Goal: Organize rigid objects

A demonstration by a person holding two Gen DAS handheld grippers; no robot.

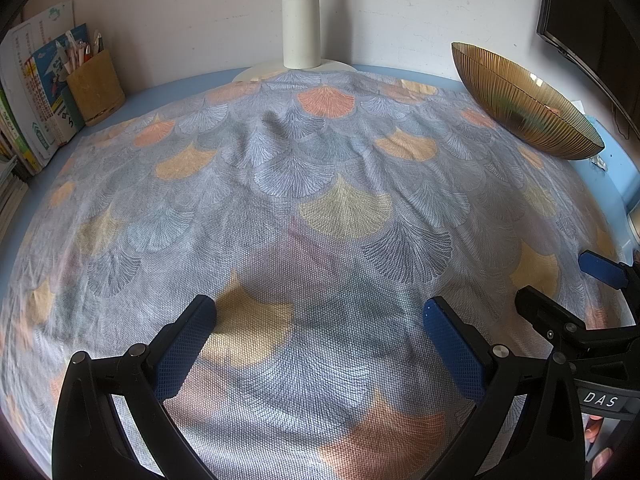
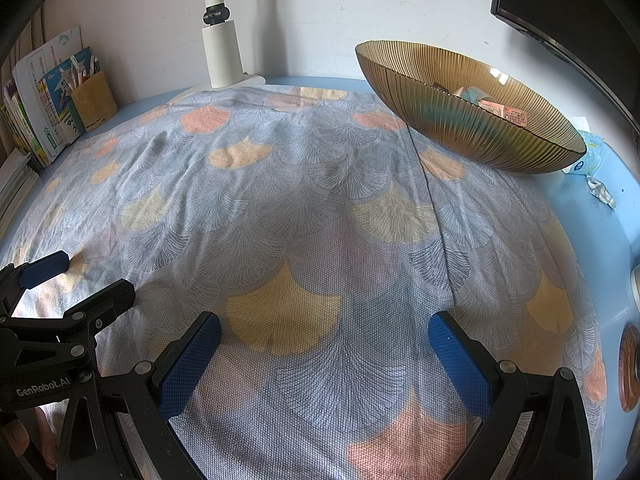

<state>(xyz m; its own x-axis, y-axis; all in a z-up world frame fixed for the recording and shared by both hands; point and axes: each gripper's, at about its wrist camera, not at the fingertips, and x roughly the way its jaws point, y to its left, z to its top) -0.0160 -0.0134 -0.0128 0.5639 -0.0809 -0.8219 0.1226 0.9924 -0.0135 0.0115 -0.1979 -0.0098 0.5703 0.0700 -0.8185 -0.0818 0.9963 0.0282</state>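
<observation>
An amber ribbed glass bowl (image 2: 472, 120) stands at the far right of the patterned cloth (image 2: 304, 208), with several small packets (image 2: 508, 112) inside. It also shows in the left wrist view (image 1: 520, 104). My left gripper (image 1: 320, 332) is open and empty, low over the cloth. My right gripper (image 2: 324, 348) is open and empty, also low over the cloth. Each gripper shows at the edge of the other's view, the right one (image 1: 560, 292) and the left one (image 2: 80, 280). No loose object lies on the cloth between them.
A white lamp post and base (image 2: 222, 48) stand at the back by the wall. A pen holder (image 2: 94, 100) and books (image 2: 36, 112) stand at the back left. A monitor (image 2: 568, 4) hangs at the right. A tissue pack (image 2: 588, 156) and a wrapper (image 2: 600, 192) lie behind the bowl.
</observation>
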